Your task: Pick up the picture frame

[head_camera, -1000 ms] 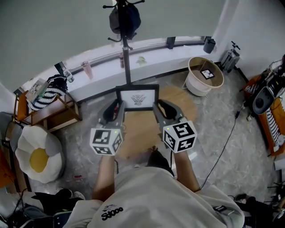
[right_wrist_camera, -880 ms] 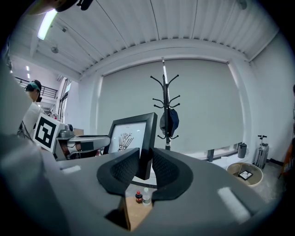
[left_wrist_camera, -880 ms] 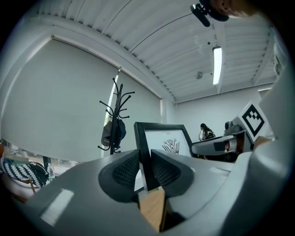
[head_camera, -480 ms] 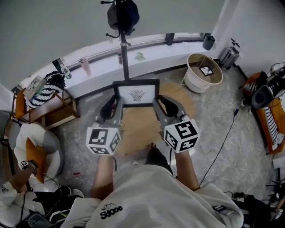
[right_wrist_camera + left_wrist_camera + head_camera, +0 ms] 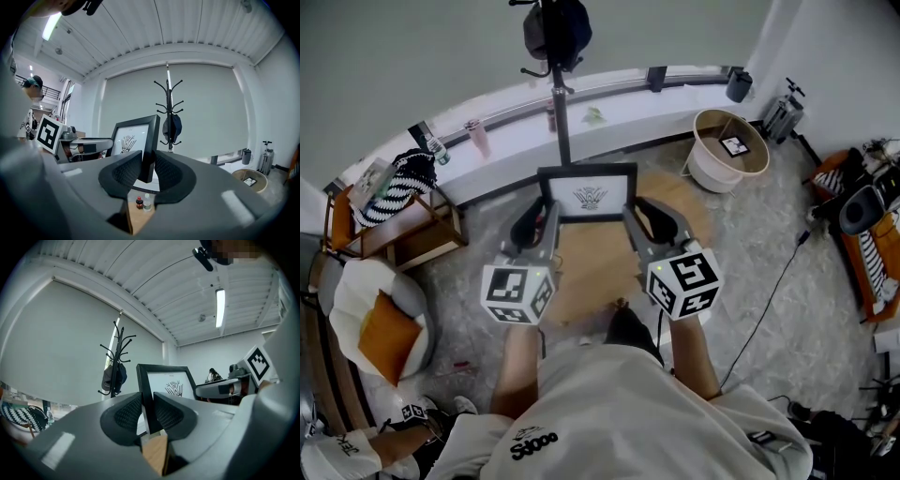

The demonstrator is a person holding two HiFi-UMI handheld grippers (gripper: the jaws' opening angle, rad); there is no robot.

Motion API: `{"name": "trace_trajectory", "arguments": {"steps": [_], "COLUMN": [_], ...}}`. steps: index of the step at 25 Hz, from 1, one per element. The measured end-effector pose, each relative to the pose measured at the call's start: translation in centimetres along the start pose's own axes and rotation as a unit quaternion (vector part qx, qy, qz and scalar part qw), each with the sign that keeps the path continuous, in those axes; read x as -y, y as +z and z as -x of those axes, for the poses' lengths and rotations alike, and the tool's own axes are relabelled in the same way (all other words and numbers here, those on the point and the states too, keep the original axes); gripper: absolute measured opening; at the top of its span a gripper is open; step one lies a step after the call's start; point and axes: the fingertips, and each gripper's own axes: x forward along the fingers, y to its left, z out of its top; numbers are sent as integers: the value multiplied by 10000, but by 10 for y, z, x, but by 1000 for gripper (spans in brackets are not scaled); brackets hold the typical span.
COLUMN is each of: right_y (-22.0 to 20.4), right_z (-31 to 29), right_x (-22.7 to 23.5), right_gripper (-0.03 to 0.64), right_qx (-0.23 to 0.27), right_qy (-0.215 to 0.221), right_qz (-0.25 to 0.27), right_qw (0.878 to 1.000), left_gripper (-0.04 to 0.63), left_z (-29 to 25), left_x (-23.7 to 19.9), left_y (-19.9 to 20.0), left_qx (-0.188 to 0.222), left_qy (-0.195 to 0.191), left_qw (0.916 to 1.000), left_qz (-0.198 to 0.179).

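The black picture frame (image 5: pixel 587 194) holds a white print with a dark plant drawing and stands upright between my two grippers. My left gripper (image 5: pixel 547 221) is shut on its left edge. My right gripper (image 5: pixel 629 223) is shut on its right edge. In the left gripper view the ribbed pads (image 5: pixel 129 411) pinch the frame (image 5: pixel 165 383) at my left gripper (image 5: pixel 149 411). The right gripper view shows my right gripper (image 5: pixel 147 168) clamping the frame (image 5: pixel 136 135) near its lower corner. The frame's back is hidden.
A round wooden table (image 5: pixel 602 267) lies below the frame, with two small bottles (image 5: pixel 143 202) on it. A coat stand (image 5: pixel 556 56) rises just beyond. A round basket (image 5: pixel 729 155) is at the right, a wooden side table (image 5: pixel 398 234) and a cushioned seat (image 5: pixel 380 328) at the left. A person (image 5: pixel 356 448) crouches at the lower left.
Both grippers and the frame have kept still. At the left, the egg-shaped cushion is gone from the seat, an orange cushion shows there, and a person has come into view at the lower left.
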Motion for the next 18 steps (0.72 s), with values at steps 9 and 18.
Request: {"name": "trace_trajectory", "arguments": {"steps": [9,18], "right_y": [-4,-9], "right_z": [-3,-10], "right_x": [2,4], "right_gripper": [89,89], "right_qx": [-99,-179], "right_qy": [12,1], "right_qz": [-26,-1], "right_qw": [9999,9998], "left_gripper": [89,89], "left_z": [-2,-7], "left_x": [-1,-6], "left_y": [-6,-14], "left_qx": [-95,-143], "left_qy": [35,37], "left_qw": [9999,9998], "left_qz": [58,142]}}
